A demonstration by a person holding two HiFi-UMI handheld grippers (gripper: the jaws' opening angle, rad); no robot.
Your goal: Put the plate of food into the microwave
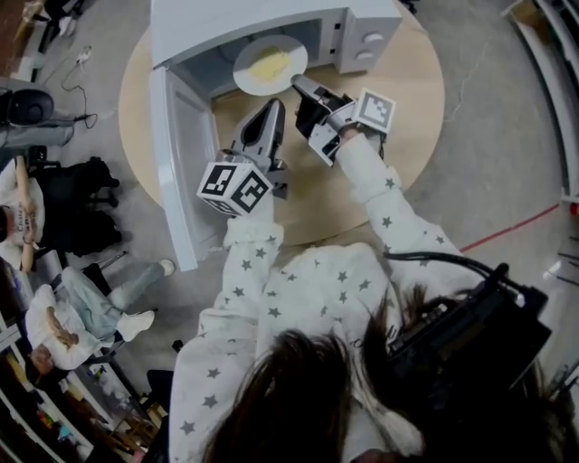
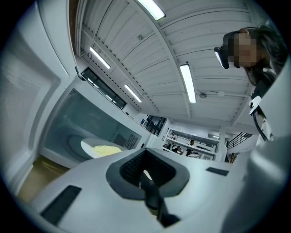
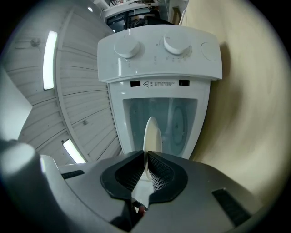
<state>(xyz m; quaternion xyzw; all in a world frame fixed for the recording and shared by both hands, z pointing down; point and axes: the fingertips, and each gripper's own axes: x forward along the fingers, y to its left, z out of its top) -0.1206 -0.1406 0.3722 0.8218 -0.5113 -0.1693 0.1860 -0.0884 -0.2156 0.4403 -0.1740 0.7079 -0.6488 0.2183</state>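
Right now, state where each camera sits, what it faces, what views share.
Head view: head-mounted, looking steeply down at the table, microwave and plate; starred sleeves, left hand-held gripper, right hand-held gripper show.
Left gripper view: on the left one, facing the open microwave; its shut jaws show.
Right gripper view: on the right one, facing the microwave's front; its jaws grip the plate's rim.
Shared: all three show plate and microwave.
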